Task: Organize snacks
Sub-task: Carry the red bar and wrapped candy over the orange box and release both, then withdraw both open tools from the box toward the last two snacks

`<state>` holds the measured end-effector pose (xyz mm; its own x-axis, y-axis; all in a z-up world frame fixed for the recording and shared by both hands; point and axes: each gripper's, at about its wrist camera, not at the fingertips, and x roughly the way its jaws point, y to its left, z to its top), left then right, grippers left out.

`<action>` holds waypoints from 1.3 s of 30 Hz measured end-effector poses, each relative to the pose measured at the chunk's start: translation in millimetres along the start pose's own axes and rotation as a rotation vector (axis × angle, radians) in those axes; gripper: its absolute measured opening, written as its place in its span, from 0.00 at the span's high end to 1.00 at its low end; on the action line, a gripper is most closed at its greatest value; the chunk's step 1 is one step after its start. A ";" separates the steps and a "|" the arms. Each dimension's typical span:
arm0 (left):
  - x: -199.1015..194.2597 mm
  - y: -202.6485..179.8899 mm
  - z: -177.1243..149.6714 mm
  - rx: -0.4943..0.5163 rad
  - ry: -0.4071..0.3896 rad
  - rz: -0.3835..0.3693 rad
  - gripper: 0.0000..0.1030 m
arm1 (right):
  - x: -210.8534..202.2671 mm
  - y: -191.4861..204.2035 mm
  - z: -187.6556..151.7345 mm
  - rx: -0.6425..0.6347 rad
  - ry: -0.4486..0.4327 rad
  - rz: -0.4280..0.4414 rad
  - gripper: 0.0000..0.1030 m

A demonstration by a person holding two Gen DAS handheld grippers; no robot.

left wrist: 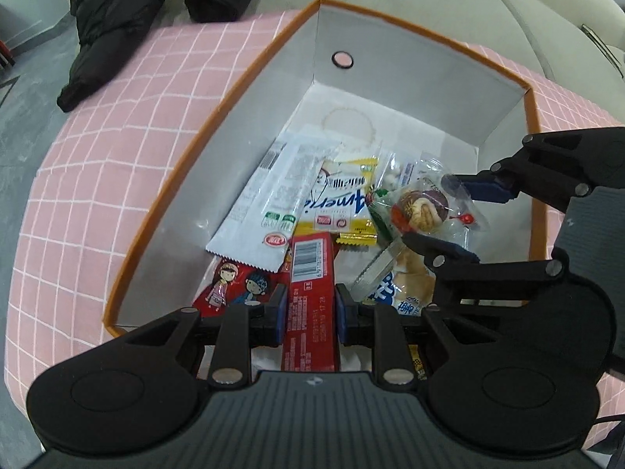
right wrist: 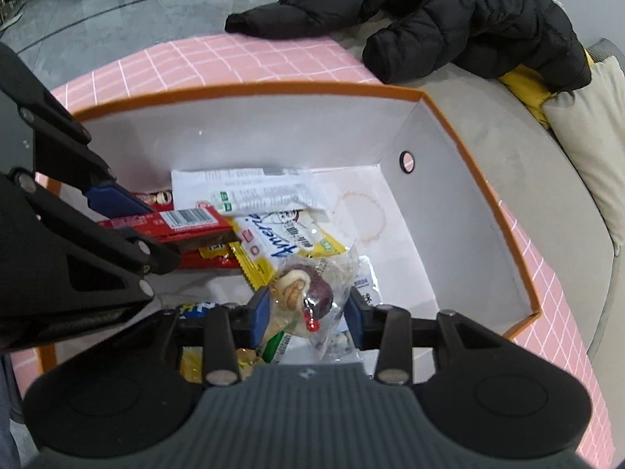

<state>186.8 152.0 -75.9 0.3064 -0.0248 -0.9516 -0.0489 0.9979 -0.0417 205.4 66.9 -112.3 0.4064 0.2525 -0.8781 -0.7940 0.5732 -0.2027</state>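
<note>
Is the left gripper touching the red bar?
Touching. In the left wrist view, the left gripper has both blue pads pressed against the red bar's sides.

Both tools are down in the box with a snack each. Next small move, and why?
Probably open the left tool and let the red bar drop. It already hangs inside the orange-rimmed box over the pile. The right tool, holding the clear-wrapped pastry, is close beside it, so releasing one at a time seems safer.
</note>
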 end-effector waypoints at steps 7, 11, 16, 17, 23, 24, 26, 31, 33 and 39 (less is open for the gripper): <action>2.1 -0.6 0.6 -0.006 0.008 0.011 0.70 | 7.5 0.2 -0.5 -0.009 0.024 -0.013 0.62; -1.3 -3.1 0.1 0.009 -0.005 0.039 0.69 | 4.4 -0.8 -2.4 0.000 0.015 -0.032 0.61; -11.5 -2.0 -1.7 0.002 -0.045 0.061 0.51 | -4.7 -1.3 -3.3 0.008 -0.009 -0.054 0.48; -14.3 -1.6 -2.1 -0.001 -0.053 0.063 0.49 | -7.7 -0.9 -3.2 0.010 -0.017 -0.064 0.44; -39.8 -3.5 -5.0 -0.021 -0.139 0.098 0.42 | -36.2 -3.0 -2.8 0.039 -0.092 -0.100 0.30; -45.9 -4.5 -5.4 -0.025 -0.160 0.099 0.41 | -41.9 -4.0 -3.2 0.052 -0.105 -0.103 0.29; -58.0 -6.4 -6.3 -0.031 -0.198 0.103 0.40 | -54.7 -6.5 -5.1 0.086 -0.135 -0.114 0.27; -91.2 -17.3 -12.3 -0.038 -0.321 0.119 0.34 | -92.5 -15.6 -14.6 0.188 -0.213 -0.113 0.27; -103.5 -22.3 -15.8 -0.049 -0.373 0.106 0.34 | -108.0 -19.3 -21.4 0.241 -0.244 -0.115 0.25; -134.1 -39.2 -30.6 -0.076 -0.511 0.072 0.31 | -153.2 -29.0 -56.9 0.396 -0.348 -0.128 0.20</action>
<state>118.5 114.3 44.0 0.7235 0.0948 -0.6838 -0.1498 0.9885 -0.0214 140.4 -32.8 3.5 0.6680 0.3659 -0.6480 -0.5241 0.8495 -0.0607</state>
